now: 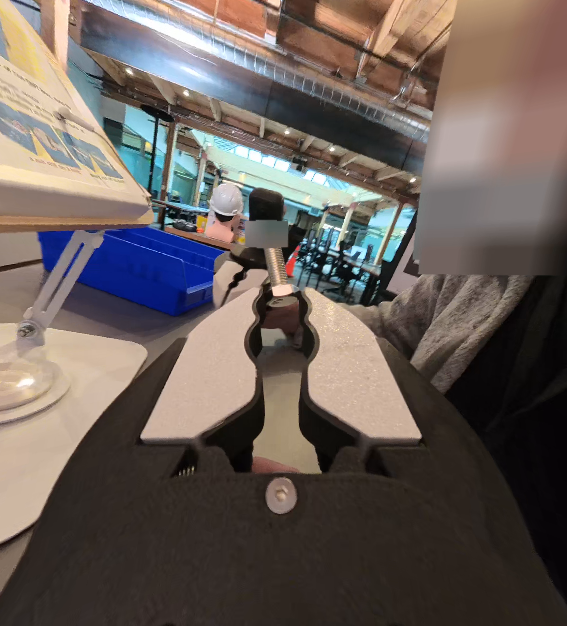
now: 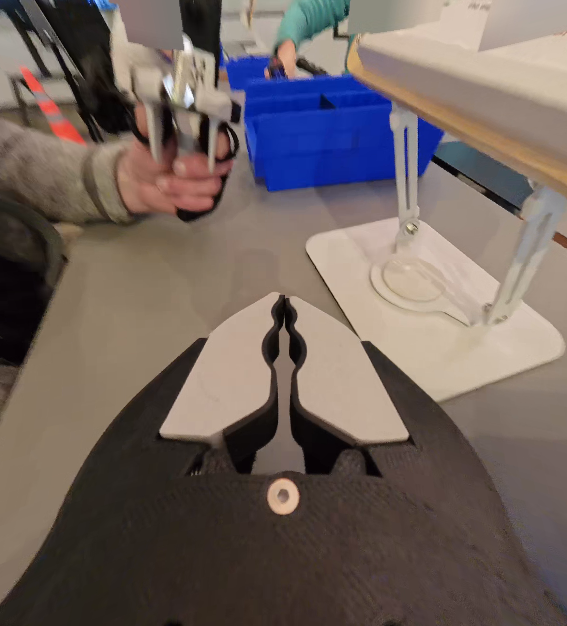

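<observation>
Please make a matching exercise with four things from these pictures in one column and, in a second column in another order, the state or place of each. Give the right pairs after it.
Things:
1. left gripper
2. right gripper
3. blue bin
4. white stand base

States or places:
A. flat on the grey table, carrying slanted legs
B. fingertips closed together, nothing between them
C. at the back of the table, behind the stand
D. clamped on the hex head of a silver bolt

Pairs: 1-D, 2-B, 3-C, 4-A
</observation>
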